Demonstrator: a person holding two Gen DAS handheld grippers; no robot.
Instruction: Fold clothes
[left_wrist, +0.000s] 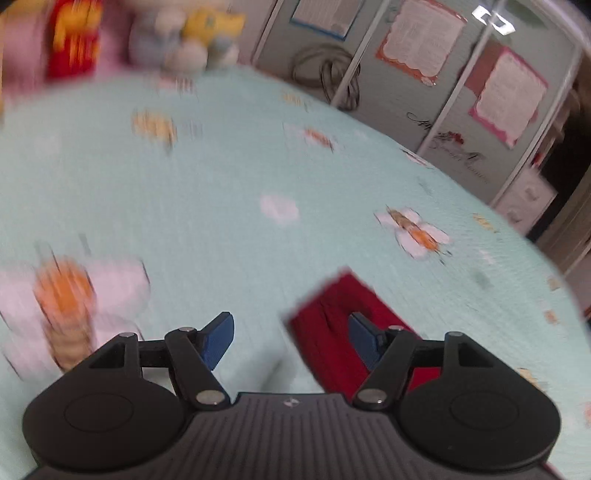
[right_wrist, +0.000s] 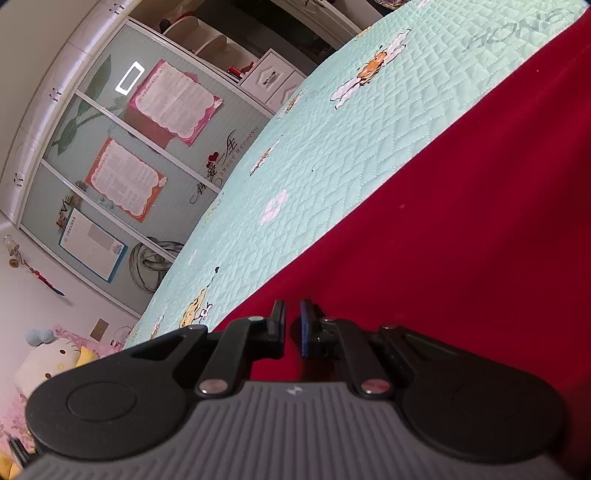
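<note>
Left gripper (left_wrist: 291, 338) over the mint quilted bedspread (left_wrist: 229, 206), blue pads (left_wrist: 218, 341) spread wide, nothing between them. Red garment (left_wrist: 325, 332) just ahead and to the right in the left wrist view, one squared corner toward the middle of the bed, the right pad overlapping its edge in the picture; contact there impossible to judge. Whole left view smeared by blur. Bee-and-flower prints (left_wrist: 417, 232) scattered over the bedspread, plush toys (left_wrist: 184, 37) blurred at the far end.

Right gripper (right_wrist: 293, 325) low over the same red garment (right_wrist: 461, 240), fingers drawn nearly together with only a thin slit left. Red cloth under and behind the tips; whether a fold sits pinched in that slit, cannot tell. Garment spread flat across the right side of the right wrist view, its long straight edge running diagonally against the bedspread (right_wrist: 332, 155). Beyond the bed, wardrobe doors (right_wrist: 110, 155) with 3 framed paper sheets stuck on them, a white cat plush (right_wrist: 48, 362) at the lower left by pink bedding.
</note>
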